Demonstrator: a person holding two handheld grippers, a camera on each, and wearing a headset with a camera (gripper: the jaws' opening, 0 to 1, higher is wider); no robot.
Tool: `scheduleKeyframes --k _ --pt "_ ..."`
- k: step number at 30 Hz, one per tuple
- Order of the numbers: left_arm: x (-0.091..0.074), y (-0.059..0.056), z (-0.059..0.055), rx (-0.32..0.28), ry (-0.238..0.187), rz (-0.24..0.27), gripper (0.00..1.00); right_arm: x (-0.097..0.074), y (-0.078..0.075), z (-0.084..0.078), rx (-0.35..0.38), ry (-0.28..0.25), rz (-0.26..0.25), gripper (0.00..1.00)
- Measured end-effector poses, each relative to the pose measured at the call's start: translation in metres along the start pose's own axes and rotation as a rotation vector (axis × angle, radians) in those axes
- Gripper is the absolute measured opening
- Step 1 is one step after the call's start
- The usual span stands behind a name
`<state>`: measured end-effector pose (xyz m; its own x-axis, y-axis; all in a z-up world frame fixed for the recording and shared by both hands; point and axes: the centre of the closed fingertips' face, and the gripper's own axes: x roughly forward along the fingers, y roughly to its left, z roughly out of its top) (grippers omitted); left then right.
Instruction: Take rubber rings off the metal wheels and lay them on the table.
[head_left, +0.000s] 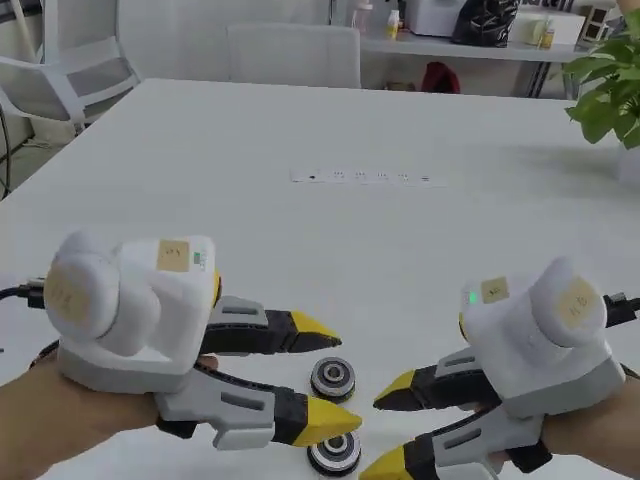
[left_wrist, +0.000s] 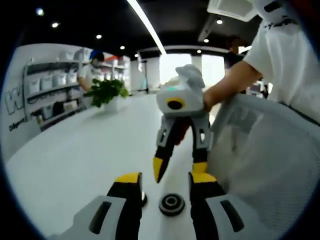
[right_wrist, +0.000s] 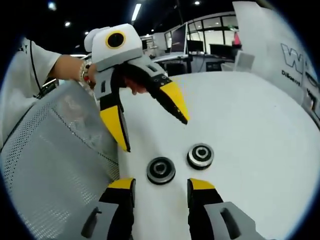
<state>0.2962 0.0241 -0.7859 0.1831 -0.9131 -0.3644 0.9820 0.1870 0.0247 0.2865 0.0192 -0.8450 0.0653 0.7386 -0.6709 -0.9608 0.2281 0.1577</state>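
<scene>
Both of your grippers are wide open right now, with nothing in either one. Your left gripper (head_left: 343, 372) hangs over the white table (head_left: 300, 230) with its yellow-tipped jaws spread, so I'll place everything from it.

In the head view the farther wheel (head_left: 332, 377) shows right in the gap between the left gripper's two tips. The nearer wheel (head_left: 334, 452) lies just past its lower jaw, on your side. Both wheels lie flat on the table, close together but not touching. From what I can make out, the dark rubber rings (right_wrist: 150, 171) are on both of them, though the farther one is harder to read.

Your right gripper (head_left: 377, 433) points straight back at the left gripper, tips facing tips, with the wheels roughly between the two. Neither gripper touches a wheel, as far as I can tell.

The right gripper view looks across at the left gripper (right_wrist: 154, 131), which comes in from the upper left. Below its tips lie the nearer wheel (right_wrist: 161, 170) and the farther wheel (right_wrist: 200, 156). The first one lines up with the gap in your right gripper's (right_wrist: 161, 184) own jaws.

In the left gripper view, one wheel (left_wrist: 172, 204) shows between the left gripper's (left_wrist: 165, 179) own jaw tips. The edge of the other peeks out from behind one jaw. The right gripper (left_wrist: 178, 170) hangs beyond them, tips down.

There's also a mesh chair (right_wrist: 55, 165) on your side of the left gripper and a plant (head_left: 605, 90) at the table's far end.
</scene>
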Motion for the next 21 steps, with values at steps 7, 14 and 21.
scheduleKeyframes --k 7,14,21 --pt "0.008 -0.007 -0.024 0.023 0.067 -0.040 0.31 0.009 -0.006 -0.004 -0.008 0.009 -0.001 0.31" --pt "0.013 -0.010 -0.046 0.005 0.114 -0.065 0.25 0.015 0.000 -0.008 -0.001 0.024 0.026 0.28" --pt "0.016 -0.005 -0.056 -0.026 0.130 -0.050 0.20 0.016 0.002 -0.006 0.035 0.003 0.040 0.24"
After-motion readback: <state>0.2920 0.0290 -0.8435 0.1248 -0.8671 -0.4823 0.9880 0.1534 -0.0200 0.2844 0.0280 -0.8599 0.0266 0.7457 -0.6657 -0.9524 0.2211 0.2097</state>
